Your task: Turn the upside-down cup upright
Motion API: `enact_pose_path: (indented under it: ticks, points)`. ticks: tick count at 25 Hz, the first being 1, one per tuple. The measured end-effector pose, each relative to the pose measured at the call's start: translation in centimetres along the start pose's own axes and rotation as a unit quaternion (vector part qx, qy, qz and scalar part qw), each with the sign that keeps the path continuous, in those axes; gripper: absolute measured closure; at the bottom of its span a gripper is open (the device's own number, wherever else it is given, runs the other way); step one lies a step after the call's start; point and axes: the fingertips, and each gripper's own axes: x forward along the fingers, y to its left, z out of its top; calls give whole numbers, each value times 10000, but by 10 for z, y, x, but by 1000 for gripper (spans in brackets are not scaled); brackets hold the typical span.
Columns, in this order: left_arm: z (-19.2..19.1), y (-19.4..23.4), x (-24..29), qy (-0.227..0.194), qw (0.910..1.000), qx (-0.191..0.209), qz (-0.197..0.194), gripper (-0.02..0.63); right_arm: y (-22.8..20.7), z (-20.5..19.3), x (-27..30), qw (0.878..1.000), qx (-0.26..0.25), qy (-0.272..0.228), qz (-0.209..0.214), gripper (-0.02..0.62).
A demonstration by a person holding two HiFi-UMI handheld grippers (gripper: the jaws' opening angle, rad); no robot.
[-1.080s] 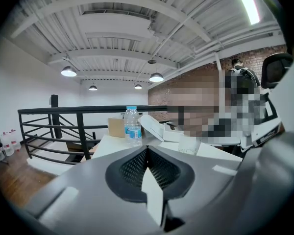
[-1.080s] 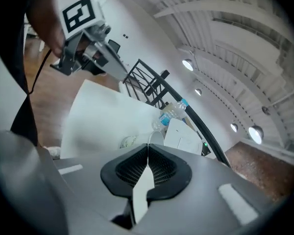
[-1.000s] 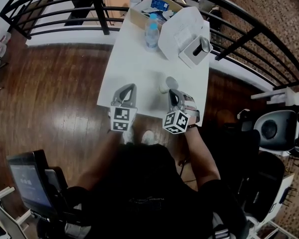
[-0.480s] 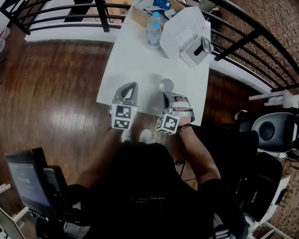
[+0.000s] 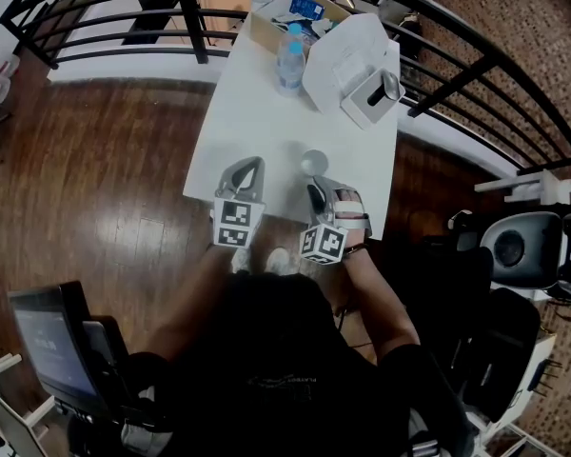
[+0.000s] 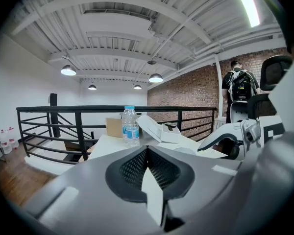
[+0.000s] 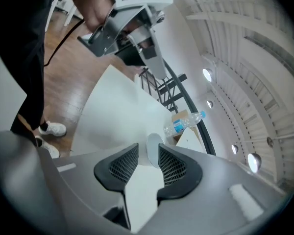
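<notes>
Change: the right gripper (image 5: pixel 314 190) has eased back toward the near edge, and its jaws have just been opening. A second ago the cup (image 5: pixel 313 163) sat tilted at their tips. Now it stands alone.
Cup: white, on the near half of the table (image 5: pixel 257 112), right of centre, just beyond the right gripper's tips. A round face points up. It looks like the open mouth, though I cannot be sure.
Right claw: spread and pinching nothing. Its own view shows the cup (image 7: pixel 153 151) in line with the gap, with the pads clear of it.
Left claw: the left gripper (image 5: pixel 250 167) is pressed together and empty, to the left of the cup.
Step (judged): release and retreat.
Technique: back straight out along the jaw line and keep the pads wide. A light cup tips easily, so avoid any sideways sweep.
Surroundings: a water bottle (image 5: pixel 288 60) stands at the far end, well apart.
</notes>
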Motion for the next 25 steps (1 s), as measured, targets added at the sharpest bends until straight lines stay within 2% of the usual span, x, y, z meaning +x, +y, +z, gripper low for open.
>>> enact_pose_path:
  ticks: [5, 9, 11, 12, 15, 17, 19, 21, 25]
  points:
    - [2, -5, -1, 24, 10000, 35, -36, 607, -15, 1, -18, 9929, 1040, -356, -450, 541]
    - [5, -12, -6, 36, 9999, 91, -61, 607, -40, -2, -38, 9627, 2445, -797, -841, 581]
    - [7, -18, -11, 20, 9999, 94, -56, 607, -47, -9, -49, 9408, 3110, -987, -919, 581]
    - [7, -20, -12, 16, 10000, 56, -43, 607, -51, -13, -53, 9254, 3511, -1073, -940, 581]
    - [-1, -21, -15, 38, 9998, -191, 27, 607, -65, -26, -64, 8682, 4679, -1312, -1005, 581]
    - [0, -22, -19, 16, 9996, -279, 96, 607, -70, -32, -69, 8381, 5164, -1446, -1001, 581]
    - [2, -24, -22, -42, 9994, -287, 170, 608, -74, -34, -73, 8187, 5427, -1597, -985, 581]
    - [0, -27, -25, -56, 9993, -289, 232, 607, -75, -35, -76, 8098, 5525, -1717, -971, 581]
    - [-13, -32, -39, 88, 9989, -316, 331, 607, -72, -30, -85, 8141, 5433, -1826, -929, 581]
